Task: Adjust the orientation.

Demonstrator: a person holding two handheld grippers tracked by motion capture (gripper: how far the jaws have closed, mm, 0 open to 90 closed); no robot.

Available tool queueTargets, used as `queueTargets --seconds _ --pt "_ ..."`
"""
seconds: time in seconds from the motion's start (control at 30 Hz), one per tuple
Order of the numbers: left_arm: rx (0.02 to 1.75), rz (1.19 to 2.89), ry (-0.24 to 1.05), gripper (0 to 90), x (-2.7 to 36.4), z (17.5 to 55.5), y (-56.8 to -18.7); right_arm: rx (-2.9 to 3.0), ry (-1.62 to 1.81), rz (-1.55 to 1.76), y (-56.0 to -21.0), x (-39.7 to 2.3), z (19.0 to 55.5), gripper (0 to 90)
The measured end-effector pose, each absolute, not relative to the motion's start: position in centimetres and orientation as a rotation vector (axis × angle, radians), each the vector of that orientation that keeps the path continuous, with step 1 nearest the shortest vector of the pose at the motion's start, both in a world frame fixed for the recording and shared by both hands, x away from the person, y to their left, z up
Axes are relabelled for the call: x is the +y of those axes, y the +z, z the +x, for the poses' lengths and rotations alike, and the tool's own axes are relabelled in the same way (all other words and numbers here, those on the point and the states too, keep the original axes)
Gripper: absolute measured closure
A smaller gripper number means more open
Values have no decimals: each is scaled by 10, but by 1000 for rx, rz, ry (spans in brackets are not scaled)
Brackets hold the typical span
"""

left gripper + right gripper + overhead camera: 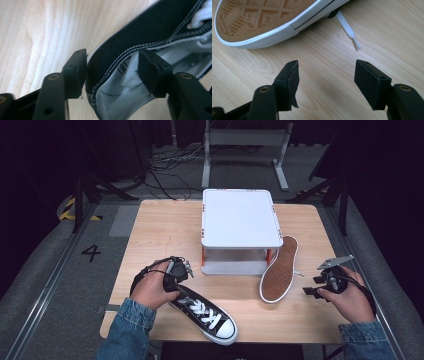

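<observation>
straddling the black sneaker's (140,32) heel collar, left tongs (112,72) gape.

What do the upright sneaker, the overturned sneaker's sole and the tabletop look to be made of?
Upright sneaker: black woven fabric, probably canvas, matte, with pale stitching; white toe cap looks like rubber. Overturned sneaker's sole: tan rubber, moulded diamond tread, white ribbed edge. Tabletop: light wood or wood-look laminate, visible grain.

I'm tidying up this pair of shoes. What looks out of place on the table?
The right-hand shoe lies tipped over against the white stand, brown sole up, one lace end trailing loose on the table. The laced shoe sits upright.
</observation>
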State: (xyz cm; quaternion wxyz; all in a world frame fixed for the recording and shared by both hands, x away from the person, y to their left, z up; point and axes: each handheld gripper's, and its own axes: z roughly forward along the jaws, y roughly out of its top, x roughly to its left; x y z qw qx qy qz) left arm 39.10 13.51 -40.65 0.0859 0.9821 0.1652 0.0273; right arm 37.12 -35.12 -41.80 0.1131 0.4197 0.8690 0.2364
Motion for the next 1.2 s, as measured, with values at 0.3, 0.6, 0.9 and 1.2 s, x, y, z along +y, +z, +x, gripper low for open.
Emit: queueTargets --seconds 0.3,0.6,0.9,1.2 --pt "495 2952 157 628 130 397 -406 2544 690 1245 -419 -354 368 369" --pt "747 2862 88 742 144 396 -403 2550 692 1227 -419 -349 371 369" --pt "1300 2564 192 748 204 400 -398 2571 687 1201 -420 -343 380 369" --pt "1317 2598 110 533 214 391 -399 2584 681 1176 -419 -336 385 369"
